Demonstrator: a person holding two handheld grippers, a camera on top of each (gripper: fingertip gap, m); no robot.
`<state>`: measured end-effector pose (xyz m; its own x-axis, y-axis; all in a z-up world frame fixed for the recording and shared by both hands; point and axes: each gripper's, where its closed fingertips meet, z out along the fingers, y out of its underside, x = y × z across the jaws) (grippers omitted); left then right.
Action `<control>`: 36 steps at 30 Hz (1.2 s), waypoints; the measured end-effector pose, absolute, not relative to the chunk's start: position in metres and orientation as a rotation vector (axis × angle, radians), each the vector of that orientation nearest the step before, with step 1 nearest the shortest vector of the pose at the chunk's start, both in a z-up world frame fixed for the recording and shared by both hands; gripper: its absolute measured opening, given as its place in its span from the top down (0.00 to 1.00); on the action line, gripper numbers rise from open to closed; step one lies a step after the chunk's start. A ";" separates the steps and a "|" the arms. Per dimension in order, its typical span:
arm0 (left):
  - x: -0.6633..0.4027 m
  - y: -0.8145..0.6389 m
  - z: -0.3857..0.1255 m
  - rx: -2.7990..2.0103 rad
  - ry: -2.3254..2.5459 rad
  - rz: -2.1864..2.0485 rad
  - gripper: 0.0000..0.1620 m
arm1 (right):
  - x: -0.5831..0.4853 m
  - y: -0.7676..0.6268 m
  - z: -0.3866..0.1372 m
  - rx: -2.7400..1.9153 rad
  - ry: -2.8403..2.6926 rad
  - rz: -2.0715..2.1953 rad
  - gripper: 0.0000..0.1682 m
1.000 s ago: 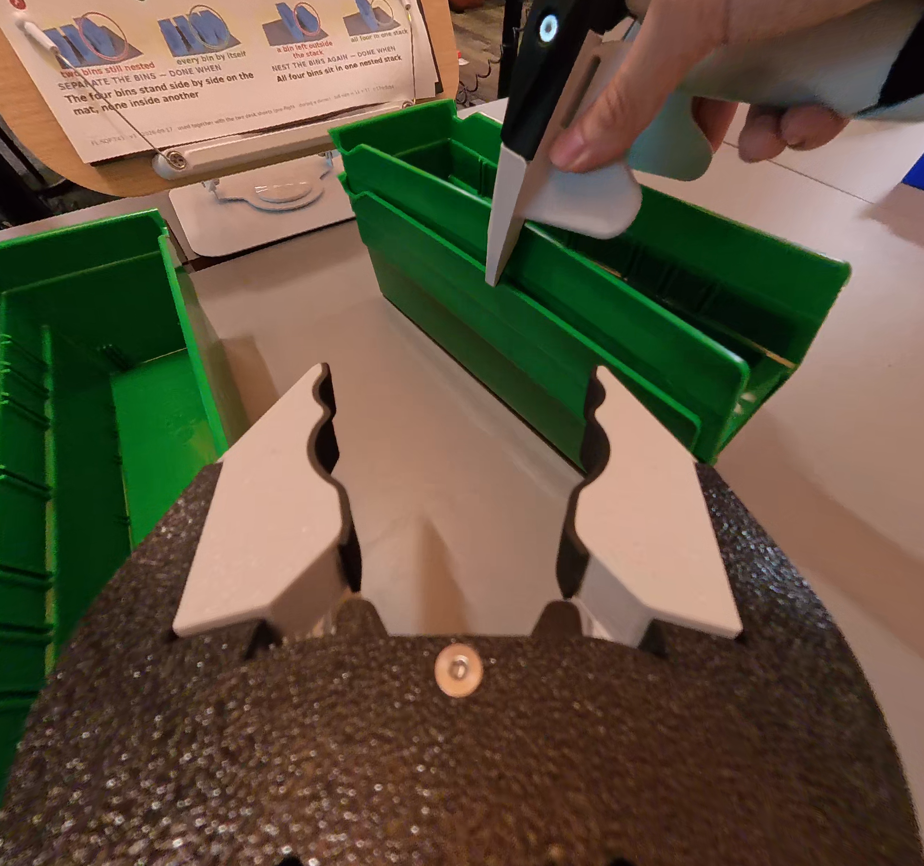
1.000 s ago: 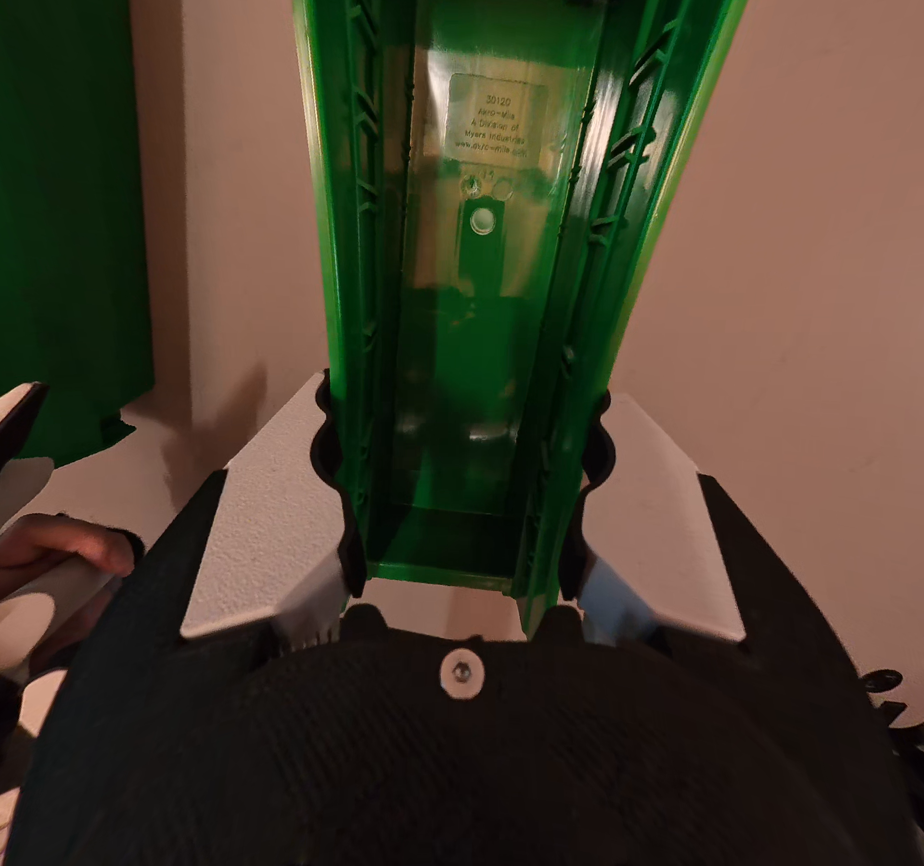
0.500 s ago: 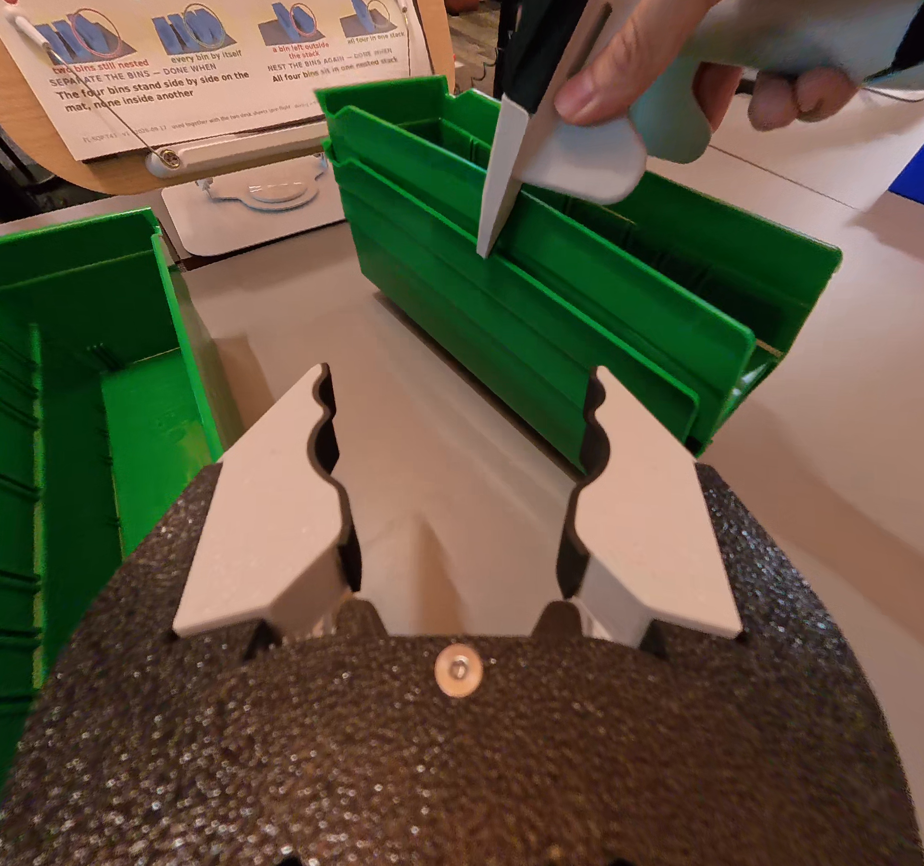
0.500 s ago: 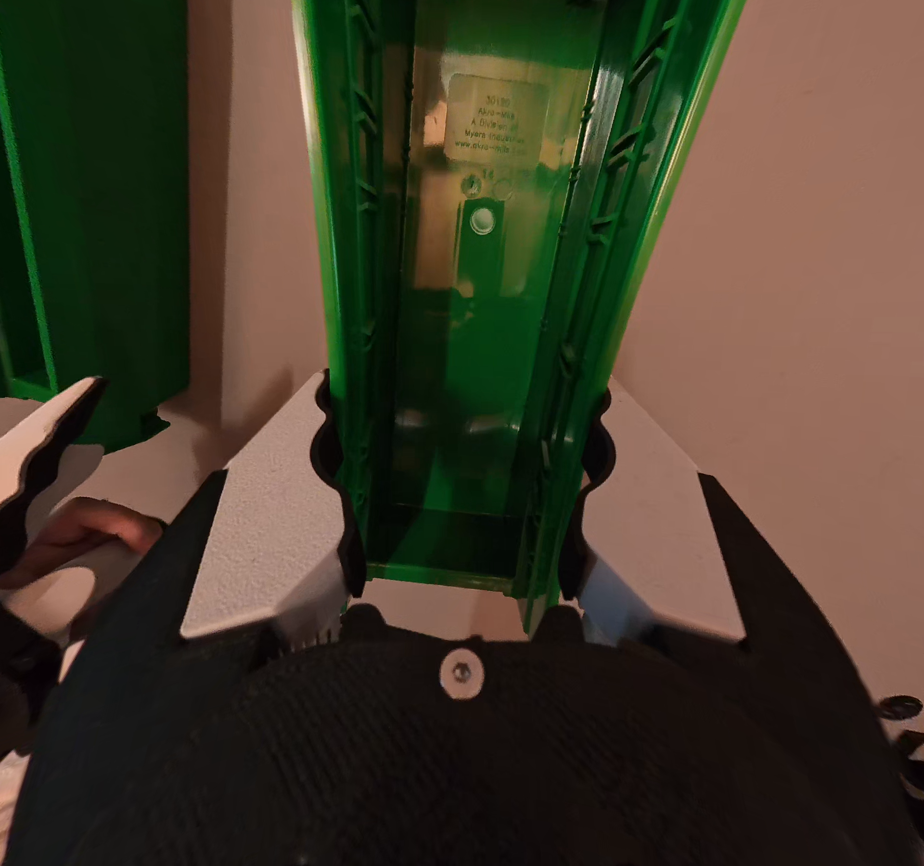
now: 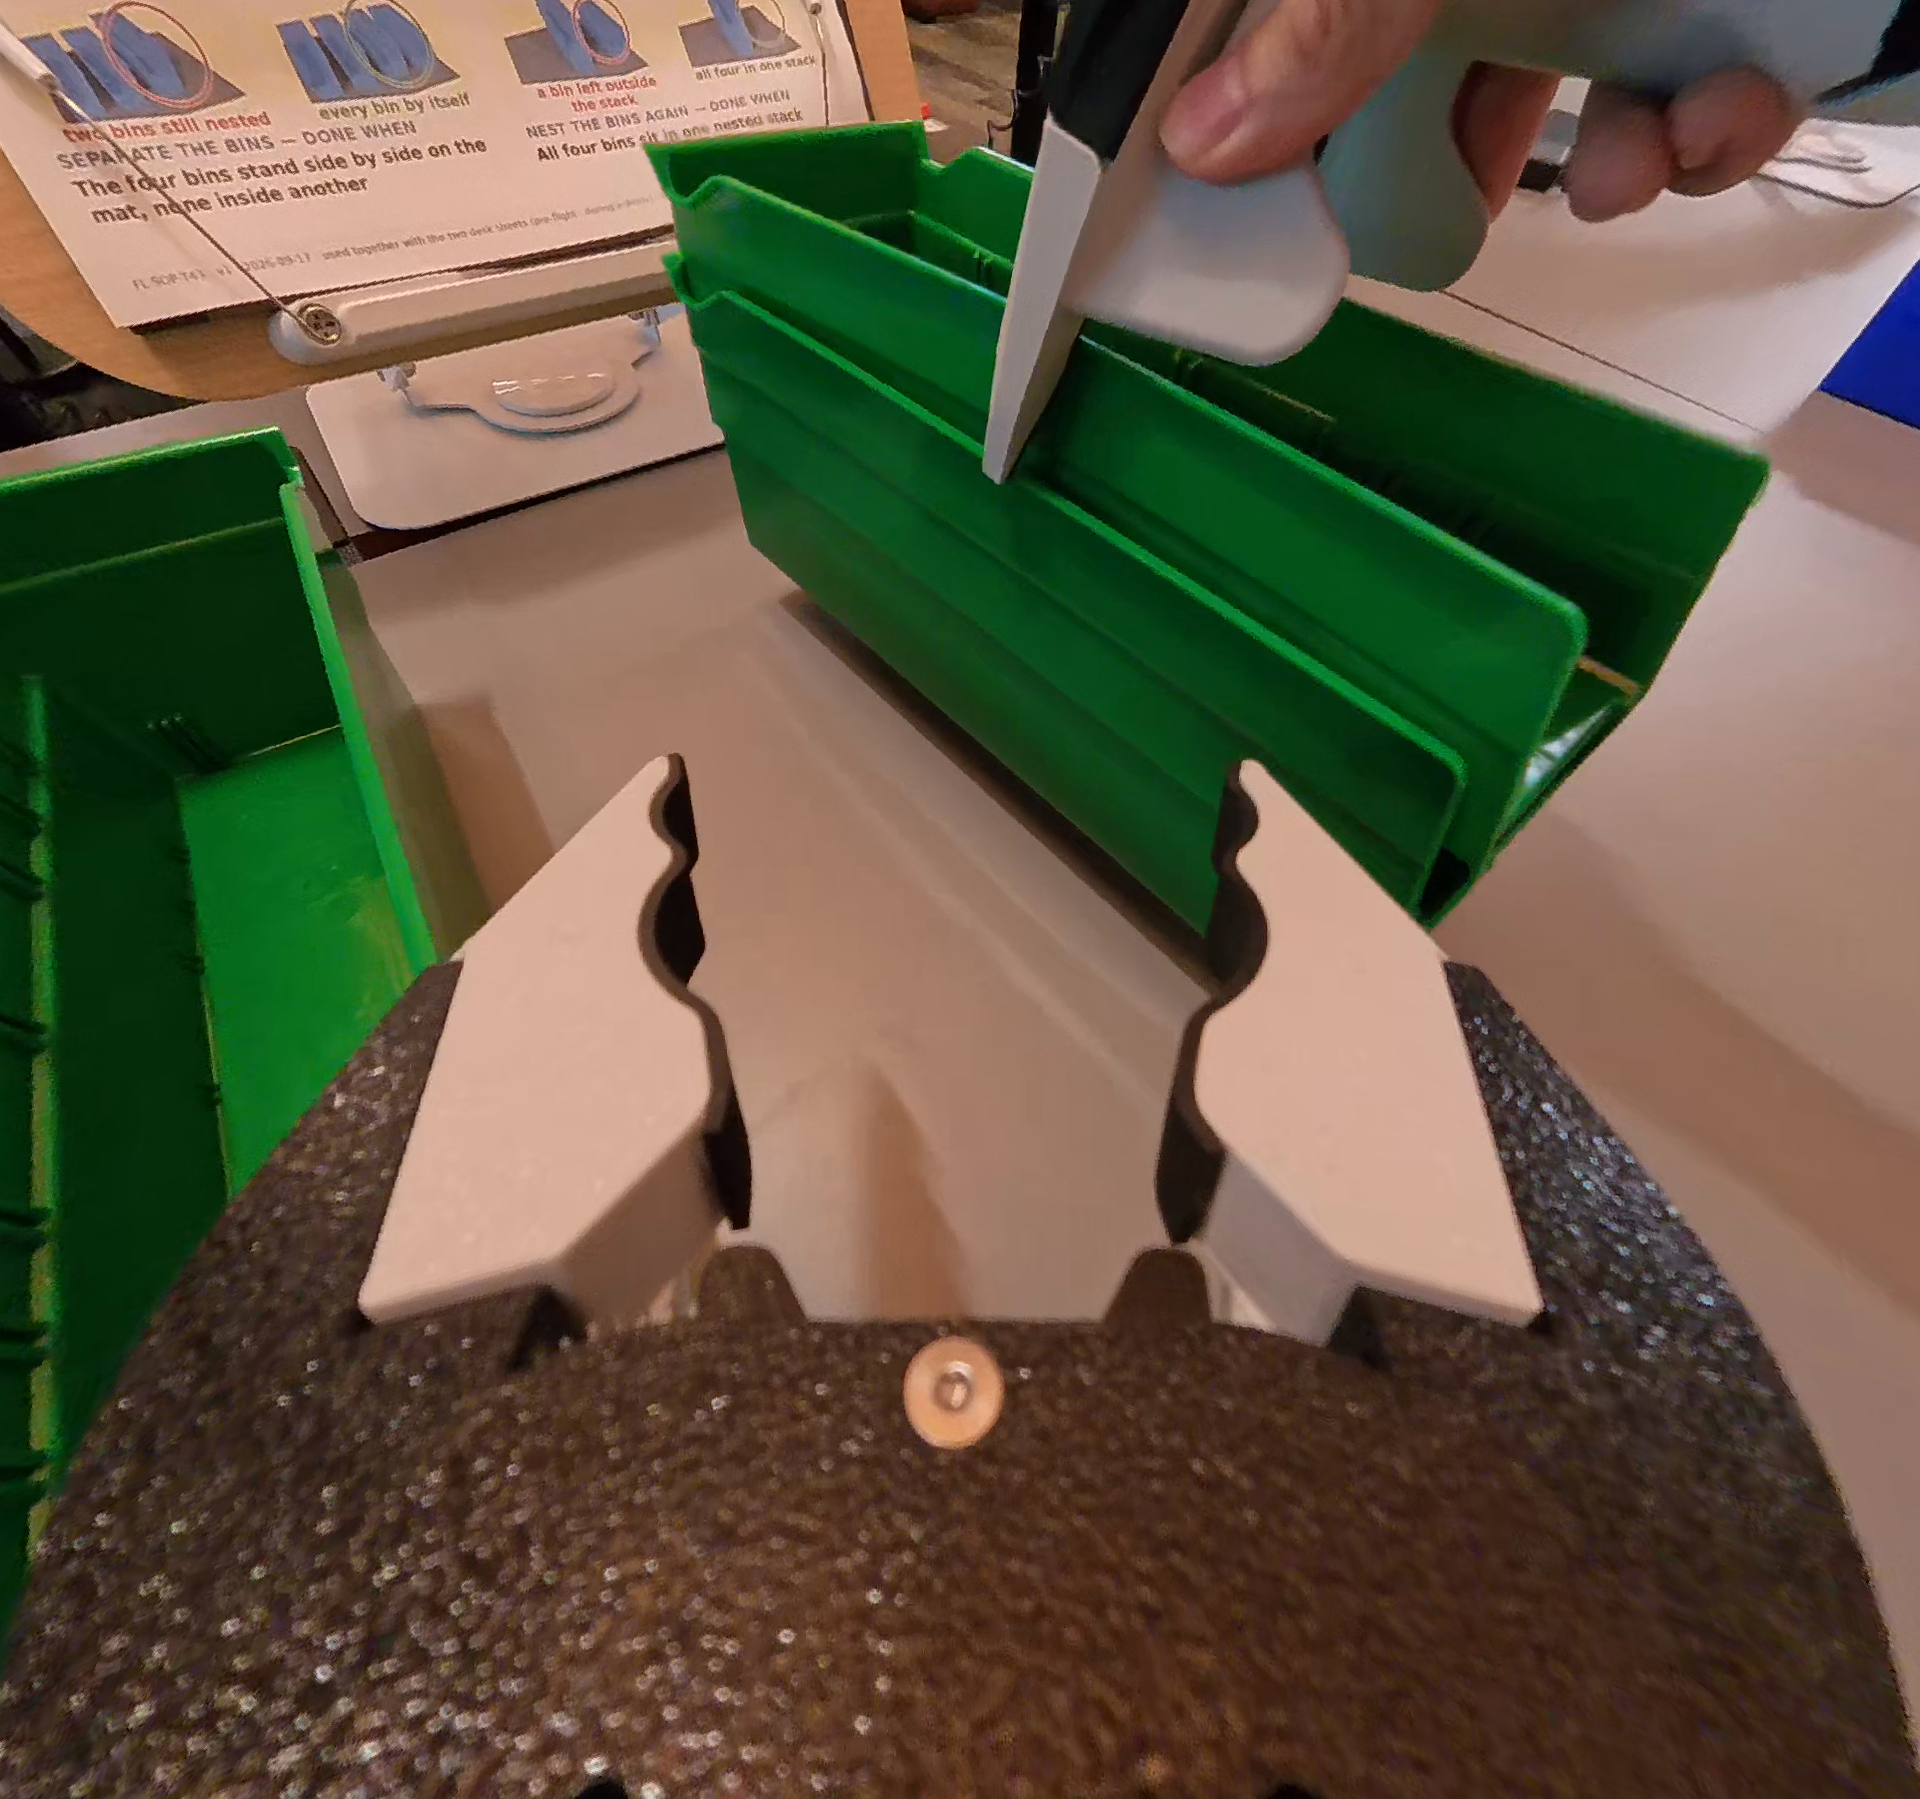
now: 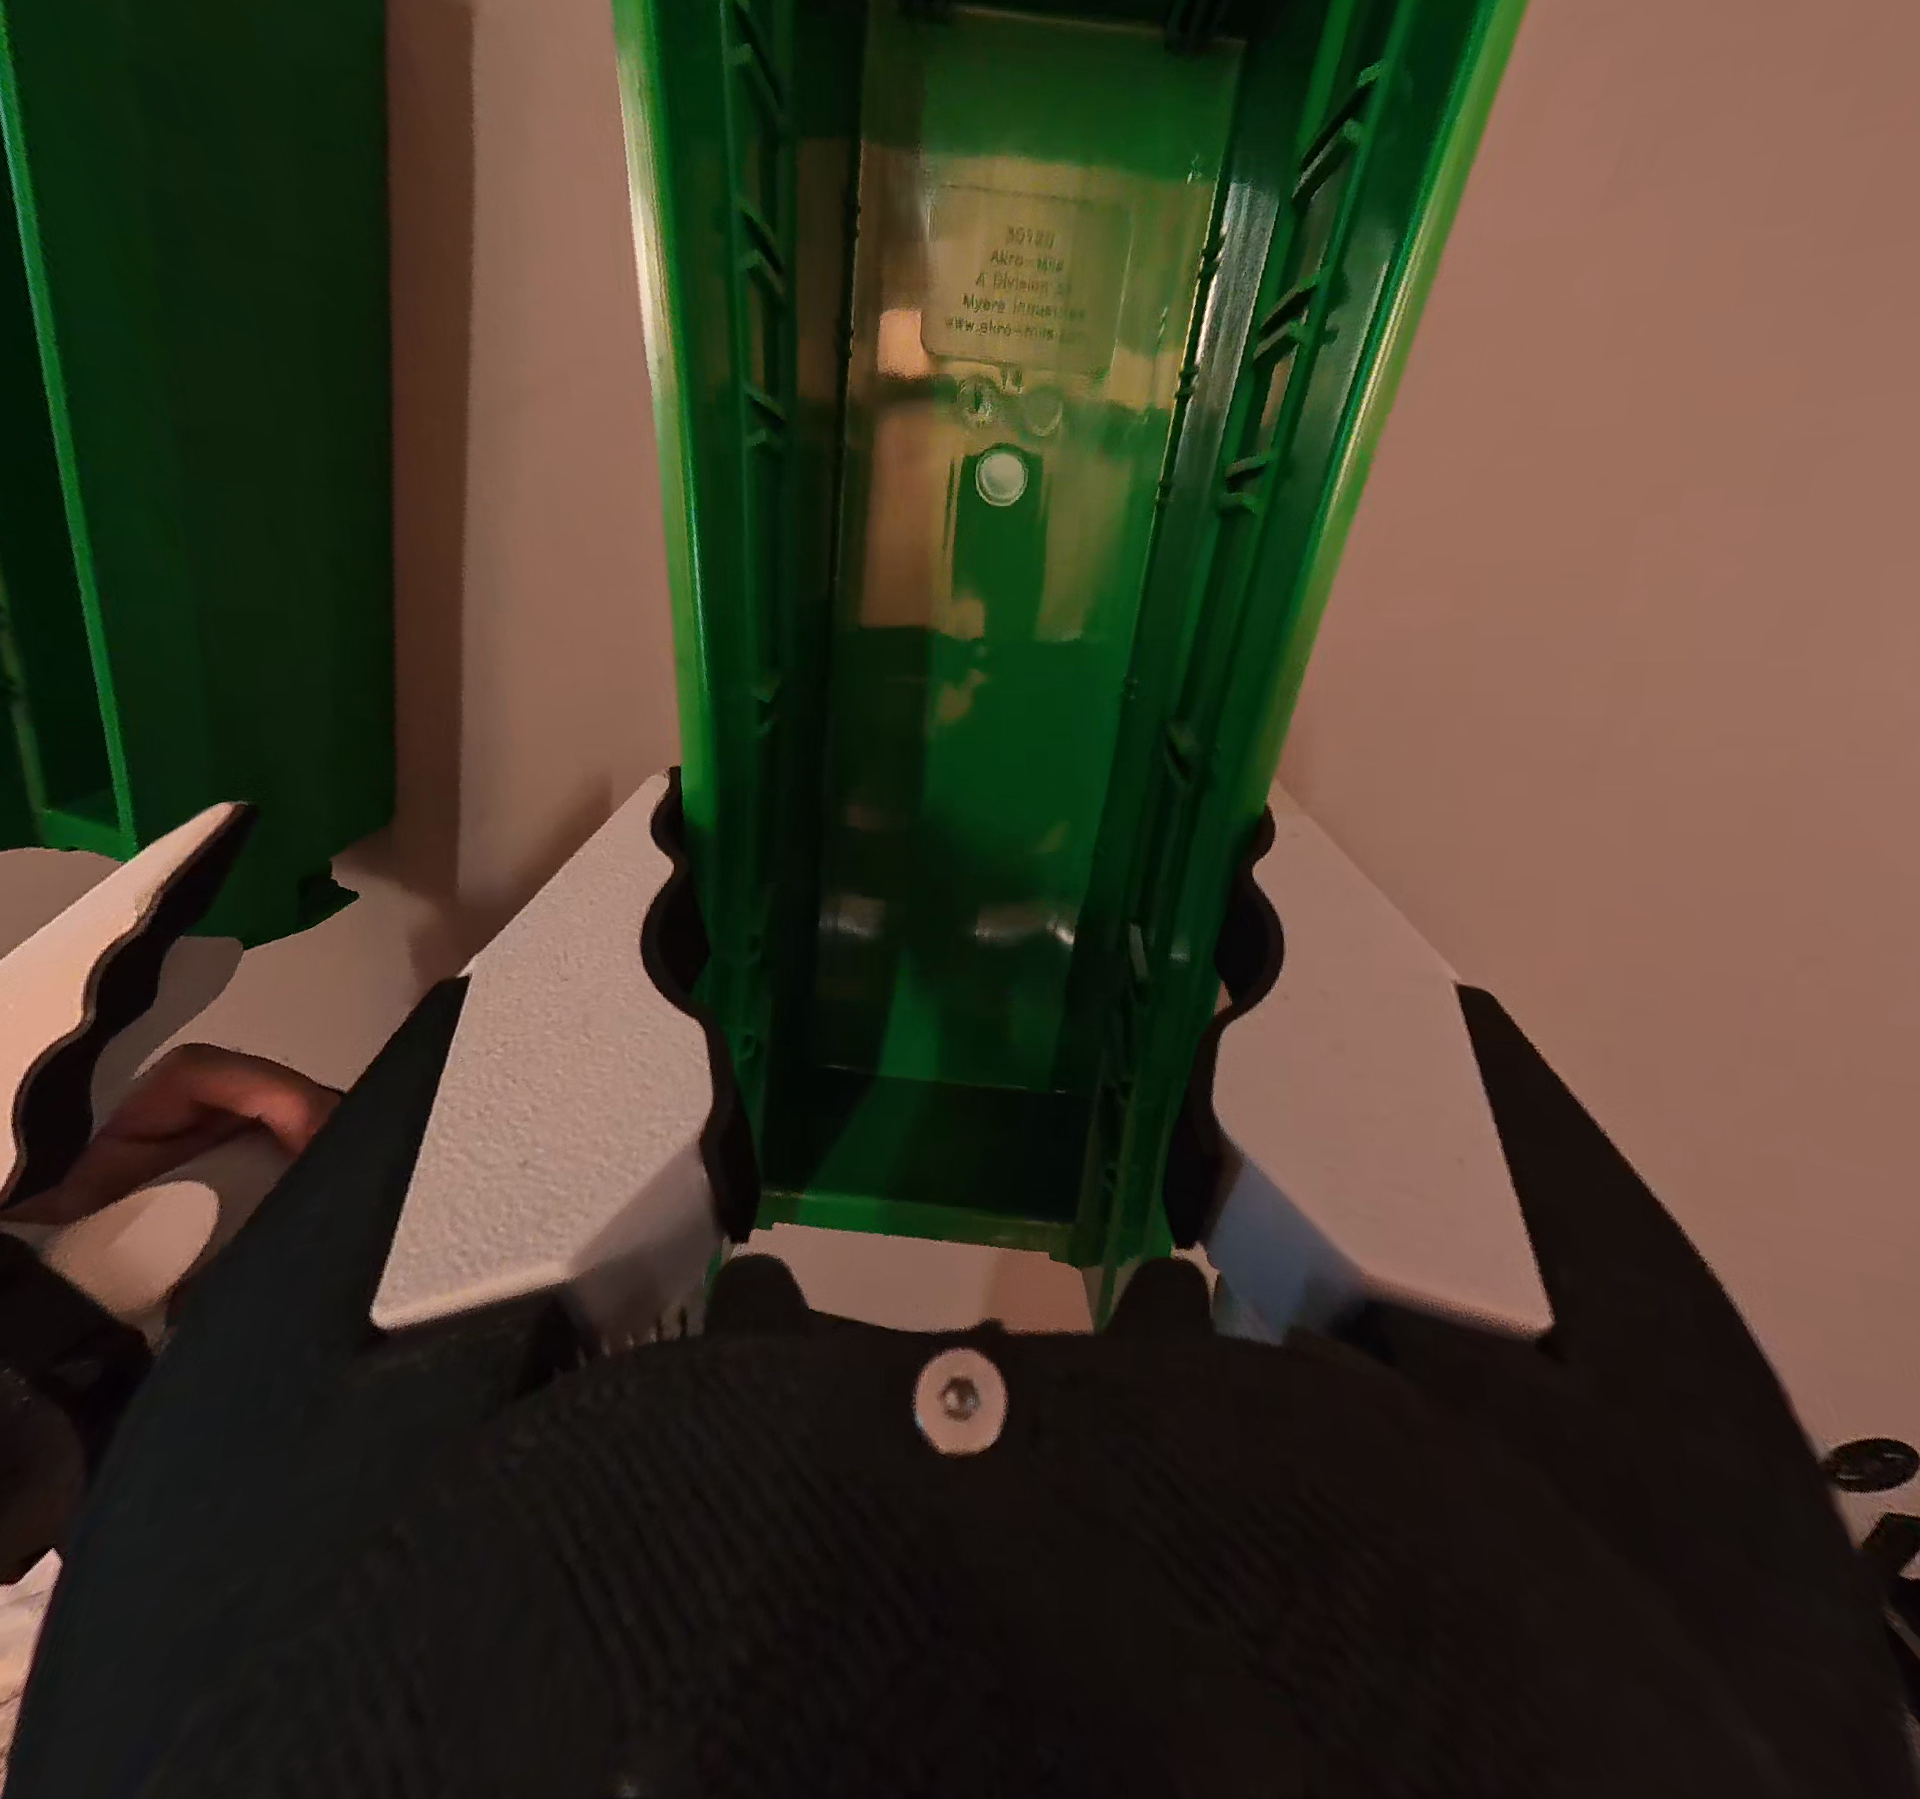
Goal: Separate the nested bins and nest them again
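A nested stack of green bins (image 5: 1143, 627) stands on the table at the right. My right gripper (image 6: 964, 804) comes down from above and is shut across the two long walls of the inner green bin (image 6: 1029, 606); one of its fingers (image 5: 1029, 347) shows against the near wall. My left gripper (image 5: 954, 783) is open and empty, low over the table between the stack and a separate green bin (image 5: 239, 866) at the left. That separate bin also shows in the right wrist view (image 6: 208, 399), with a left finger (image 6: 114, 928) beside it.
An instruction sheet on a wooden board (image 5: 416, 87) stands at the back on a white base (image 5: 520, 419). A blue object (image 5: 1891, 336) sits at the far right edge. The beige table (image 5: 1662, 918) runs on to the right of the stack.
My right gripper has risen a little with the inner bin, which now sits higher in the stack. The separate bin and my left finger have come further into the right wrist view.
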<state>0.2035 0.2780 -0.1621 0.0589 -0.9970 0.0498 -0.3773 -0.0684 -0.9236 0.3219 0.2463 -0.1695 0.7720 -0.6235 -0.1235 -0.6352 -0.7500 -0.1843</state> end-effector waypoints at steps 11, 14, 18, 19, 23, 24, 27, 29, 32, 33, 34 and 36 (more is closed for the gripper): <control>0.206 0.276 -0.168 -1.569 1.442 -0.992 0.40 | 0.321 0.241 -0.188 -2.788 0.978 0.065 0.38; 0.205 0.277 -0.168 -1.572 1.440 -0.993 0.40 | 0.318 0.237 -0.193 -2.801 1.006 0.090 0.35; 0.205 0.280 -0.169 -1.582 1.433 -0.998 0.40 | 0.317 0.233 -0.194 -2.812 0.994 0.062 0.32; 0.206 0.280 -0.170 -1.585 1.433 -0.998 0.40 | 0.316 0.231 -0.194 -2.818 1.007 0.057 0.32; 0.206 0.278 -0.172 -1.587 1.443 -0.994 0.40 | 0.312 0.226 -0.189 -2.847 1.052 0.004 0.31; 0.206 0.277 -0.172 -1.585 1.447 -0.991 0.40 | 0.312 0.225 -0.187 -2.849 1.060 -0.011 0.32; 0.206 0.276 -0.170 -1.576 1.448 -0.987 0.40 | 0.309 0.222 -0.185 -2.879 1.049 -0.015 0.32; 0.206 0.274 -0.169 -1.573 1.448 -0.990 0.40 | 0.307 0.221 -0.183 -2.888 1.024 -0.012 0.32; 0.206 0.274 -0.169 -1.572 1.452 -0.987 0.40 | 0.305 0.219 -0.184 -2.889 1.012 0.014 0.33; 0.206 0.273 -0.169 -1.573 1.454 -0.987 0.40 | 0.305 0.218 -0.184 -2.880 1.021 0.032 0.33; 0.206 0.273 -0.169 -1.574 1.455 -0.987 0.40 | 0.306 0.218 -0.184 -2.871 1.032 0.051 0.33; 0.206 0.274 -0.169 -1.572 1.453 -0.985 0.40 | 0.306 0.218 -0.184 -2.864 1.040 0.080 0.35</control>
<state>0.2055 0.2736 -0.1686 0.0522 -0.9978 0.0406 -0.4071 -0.0584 -0.9115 0.3058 0.2181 -0.1838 0.7662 -0.6374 -0.0812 -0.6423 -0.7633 -0.0698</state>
